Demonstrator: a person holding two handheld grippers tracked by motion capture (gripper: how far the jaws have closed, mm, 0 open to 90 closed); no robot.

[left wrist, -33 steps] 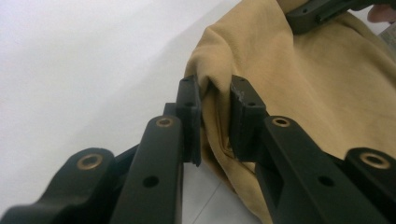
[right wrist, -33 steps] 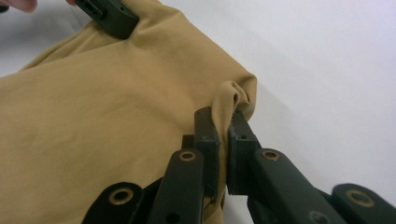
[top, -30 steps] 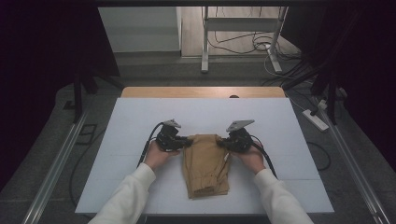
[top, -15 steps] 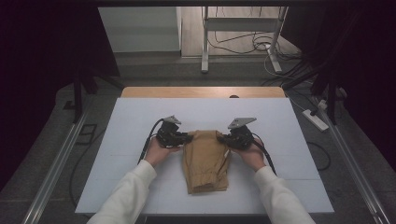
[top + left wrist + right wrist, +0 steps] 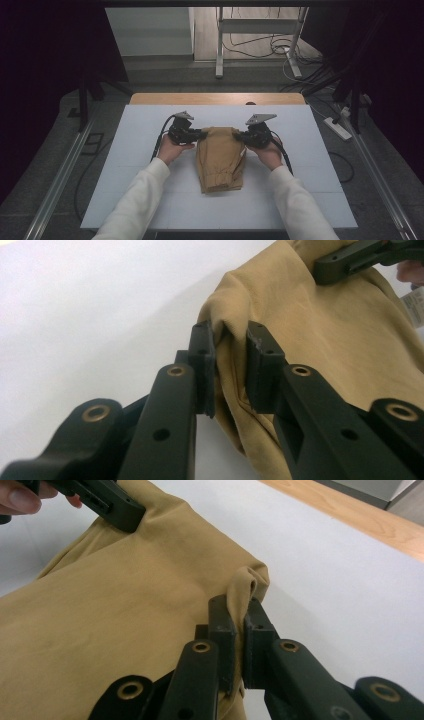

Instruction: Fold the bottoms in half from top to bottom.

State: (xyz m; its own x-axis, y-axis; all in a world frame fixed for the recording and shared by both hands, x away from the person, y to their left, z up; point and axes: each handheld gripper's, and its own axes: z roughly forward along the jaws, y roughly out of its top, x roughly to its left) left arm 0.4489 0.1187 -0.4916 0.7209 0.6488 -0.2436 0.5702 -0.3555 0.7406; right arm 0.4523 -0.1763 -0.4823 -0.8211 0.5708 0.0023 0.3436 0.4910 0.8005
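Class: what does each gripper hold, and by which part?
Both hold the tan garment: left gripper and right gripper each pinch one far corner.

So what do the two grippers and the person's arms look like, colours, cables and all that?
Both the left gripper and the right gripper are black, each topped by a grey three-cornered plate and trailing a black cable. Their fingers are flat rectangular black blocks on linkage arms with brass-coloured pivot pins. The person wears long white sleeves.

Table and room behind it
A white table top (image 5: 150, 200) is lying over a wooden board (image 5: 215, 98); cables (image 5: 260, 42) and a power strip (image 5: 339, 128) are sitting on the floor.
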